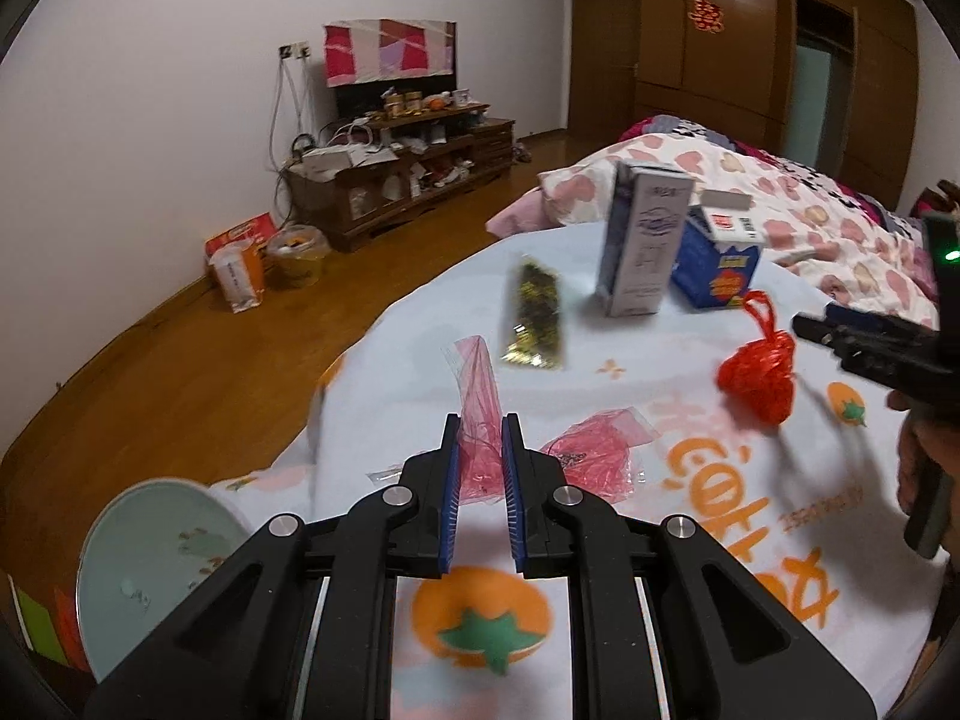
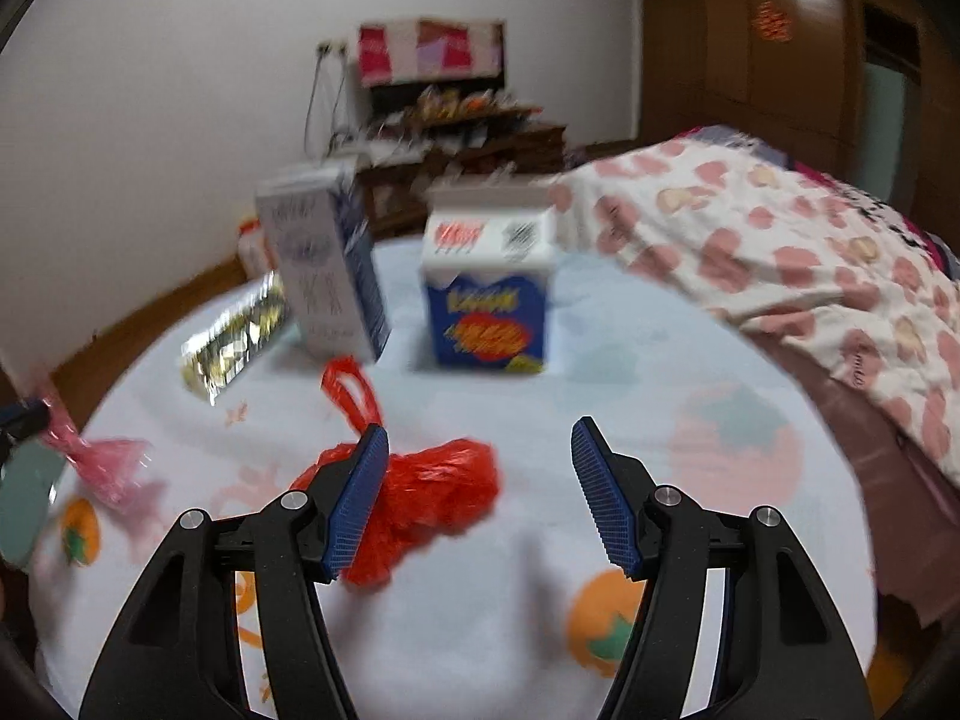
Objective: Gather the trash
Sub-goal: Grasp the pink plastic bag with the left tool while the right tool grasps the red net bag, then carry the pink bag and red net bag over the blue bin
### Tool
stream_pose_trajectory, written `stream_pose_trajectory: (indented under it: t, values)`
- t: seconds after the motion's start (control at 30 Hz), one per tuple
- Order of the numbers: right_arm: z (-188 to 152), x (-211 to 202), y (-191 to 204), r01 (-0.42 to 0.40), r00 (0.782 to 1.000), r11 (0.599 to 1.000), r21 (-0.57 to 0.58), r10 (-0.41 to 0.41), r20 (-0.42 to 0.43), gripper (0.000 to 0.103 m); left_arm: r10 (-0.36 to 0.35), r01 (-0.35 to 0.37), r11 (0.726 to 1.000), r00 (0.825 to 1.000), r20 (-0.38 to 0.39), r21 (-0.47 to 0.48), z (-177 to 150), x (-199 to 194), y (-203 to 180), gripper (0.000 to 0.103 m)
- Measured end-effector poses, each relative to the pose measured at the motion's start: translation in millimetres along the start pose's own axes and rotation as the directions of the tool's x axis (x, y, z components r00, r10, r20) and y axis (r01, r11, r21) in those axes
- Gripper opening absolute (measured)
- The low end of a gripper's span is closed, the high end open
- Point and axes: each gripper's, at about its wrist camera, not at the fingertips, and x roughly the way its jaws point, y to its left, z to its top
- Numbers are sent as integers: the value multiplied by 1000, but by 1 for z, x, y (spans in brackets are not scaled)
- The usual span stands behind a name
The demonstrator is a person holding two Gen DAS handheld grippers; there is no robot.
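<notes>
My left gripper [image 1: 480, 426] is shut on a crumpled pink see-through wrapper [image 1: 478, 378], held just above the tablecloth. A second pink wrapper [image 1: 594, 459] lies flat to its right. The red plastic bag [image 2: 432, 492] sits bunched on the table between the open jaws of my right gripper [image 2: 480, 480]. It lies against the left pad [image 2: 357, 498] and well apart from the right one. In the left wrist view the red bag [image 1: 759, 372] lies below the right gripper [image 1: 810, 327]. A gold-and-black snack packet [image 1: 533, 315] lies further back.
A tall white carton [image 1: 645, 240] and a blue carton [image 1: 717, 264] stand at the table's far side. A pale green round container [image 1: 150, 564] sits at the table's left edge. The fruit-print tablecloth [image 1: 690, 600] covers the table. A bed with a heart quilt [image 1: 810, 210] borders the right.
</notes>
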Motion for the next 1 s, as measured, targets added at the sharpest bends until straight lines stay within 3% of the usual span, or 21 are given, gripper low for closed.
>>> stream_pose_trajectory:
  t: [0.07,0.13,0.27,0.33,0.7,1.0]
  values:
    - [-7,23,7,-31,996,999,-23,29,-90,43,2,-2,1000,1000,-6,-18,-4,0,8,13]
    - [-13,31,6,-81,989,997,4,80,-126,37,3,-3,1000,1000,-4,-25,-6,-4,13,13]
    - [-18,22,9,-123,984,992,18,124,-124,14,8,-7,999,1000,9,-36,-10,-14,23,13]
    - [-21,13,14,-134,985,991,14,135,-105,10,10,-9,999,1000,18,-39,-11,-20,27,13]
    - [-19,-43,79,-204,978,979,-29,205,39,9,98,-93,992,993,64,-81,-31,-67,63,13]
    - [-17,-56,136,-292,953,955,-55,295,63,9,169,-158,978,982,79,-135,-54,-93,96,13]
